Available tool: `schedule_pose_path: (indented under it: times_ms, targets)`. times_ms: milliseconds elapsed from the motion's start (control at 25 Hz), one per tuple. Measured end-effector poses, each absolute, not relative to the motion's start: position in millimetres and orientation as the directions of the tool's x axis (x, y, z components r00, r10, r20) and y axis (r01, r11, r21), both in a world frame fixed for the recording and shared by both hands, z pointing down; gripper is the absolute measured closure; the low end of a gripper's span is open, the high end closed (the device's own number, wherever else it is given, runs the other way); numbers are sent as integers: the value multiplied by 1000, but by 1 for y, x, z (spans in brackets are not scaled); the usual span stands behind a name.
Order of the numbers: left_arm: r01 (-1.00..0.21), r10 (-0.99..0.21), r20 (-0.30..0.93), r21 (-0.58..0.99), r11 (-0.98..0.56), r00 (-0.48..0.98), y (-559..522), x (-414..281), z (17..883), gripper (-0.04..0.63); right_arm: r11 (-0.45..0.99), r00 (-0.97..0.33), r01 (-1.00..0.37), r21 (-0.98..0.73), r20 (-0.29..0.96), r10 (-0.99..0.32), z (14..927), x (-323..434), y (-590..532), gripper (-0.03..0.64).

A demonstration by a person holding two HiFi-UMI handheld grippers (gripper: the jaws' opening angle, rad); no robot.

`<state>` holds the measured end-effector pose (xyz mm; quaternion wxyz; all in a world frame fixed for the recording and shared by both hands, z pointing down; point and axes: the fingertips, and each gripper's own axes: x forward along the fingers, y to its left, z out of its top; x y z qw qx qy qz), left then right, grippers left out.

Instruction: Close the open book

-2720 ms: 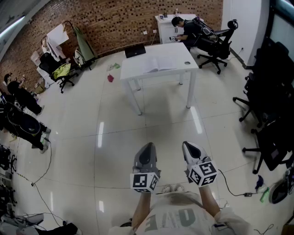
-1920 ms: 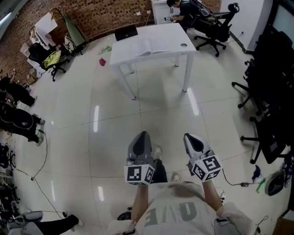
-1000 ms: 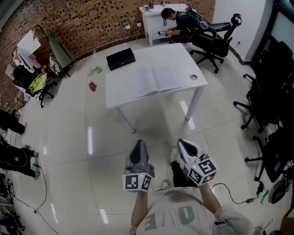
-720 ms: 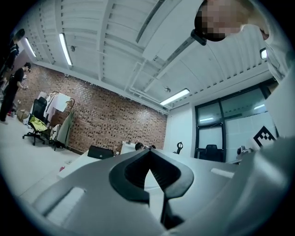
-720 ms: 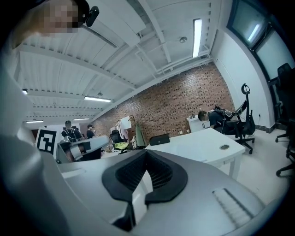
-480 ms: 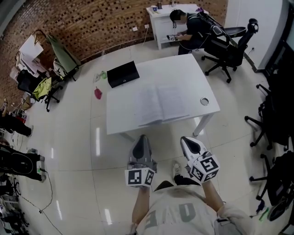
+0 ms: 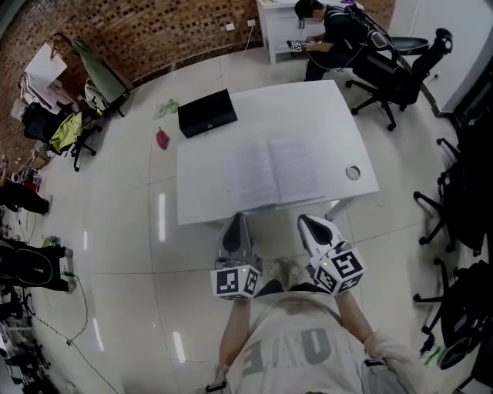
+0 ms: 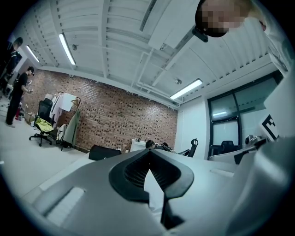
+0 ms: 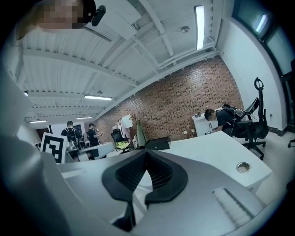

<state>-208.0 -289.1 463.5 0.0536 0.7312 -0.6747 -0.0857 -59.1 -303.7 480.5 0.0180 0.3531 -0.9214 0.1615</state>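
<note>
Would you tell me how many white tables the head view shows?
2: the near table, bearing the book, and a desk by the brick wall. Others may be hidden.

Book [image 7: 275, 172] lies open, flat, pale pages up. Sits mid-table, nr the front edge.

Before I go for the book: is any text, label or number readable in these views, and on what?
No text can be read for sure.
open book: print too faint and small.
shirt: large pale letters, upside down and creased, unreadable.
left gripper, right gripper: cubes carry square patterns, no words.
laptop: no legible mark.
</note>
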Motion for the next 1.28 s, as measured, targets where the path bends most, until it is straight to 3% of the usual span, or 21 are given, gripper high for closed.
schedule_pose_path:
  times_ms: [160, 200, 240, 280, 400, 520, 640, 800, 920, 1280]
  targets:
    - [-948, -995, -97, 315, -55, 25, -309, -220, 466, 585, 699, -752, -654, -288, 144, -644, 481, -65, -319, 612]
    - [-925, -994, -106, 377, -49, 10, -313, -222, 472, 549, 700, -753, -653, -290, 143, -643, 482, -66, -322, 612]
    - [-889, -994, -107, 455, -54, 5, -316, -223, 483, 455, 700, -754, -652, -292, 144, -641, 483, -67, -324, 612]
    - [-839, -995, -101, 541, -63, 9, -319, -222, 497, 405, 700, -754, -651, -294, 146, -640, 485, -68, -325, 612]
    - [-655, -999, -41, 754, -47, 25, -326, -221, 549, 452, 697, -756, -649, -305, 152, -637, 488, -72, -328, 612]
    - [-564, -999, 37, 825, 9, 38, -330, -217, 587, 505, 684, -750, -653, -325, 158, -642, 491, -73, -329, 612]
    - [-357, -996, 76, 932, 57, 37, -333, -210, 620, 489, 666, -739, -664, -340, 162, -654, 493, -68, -330, 612]
    - [-171, -989, 146, 975, 139, 28, -336, -201, 657, 489, 641, -716, -687, -343, 171, -677, 495, -58, -333, 612]
    - [-66, -984, 180, 982, 178, 19, -338, -197, 677, 444, 623, -700, -703, -343, 181, -691, 497, -51, -335, 612]
    - [41, -976, 216, 976, 216, -2, -347, -194, 697, 400, 599, -679, -724, -342, 202, -705, 501, -42, -338, 612]
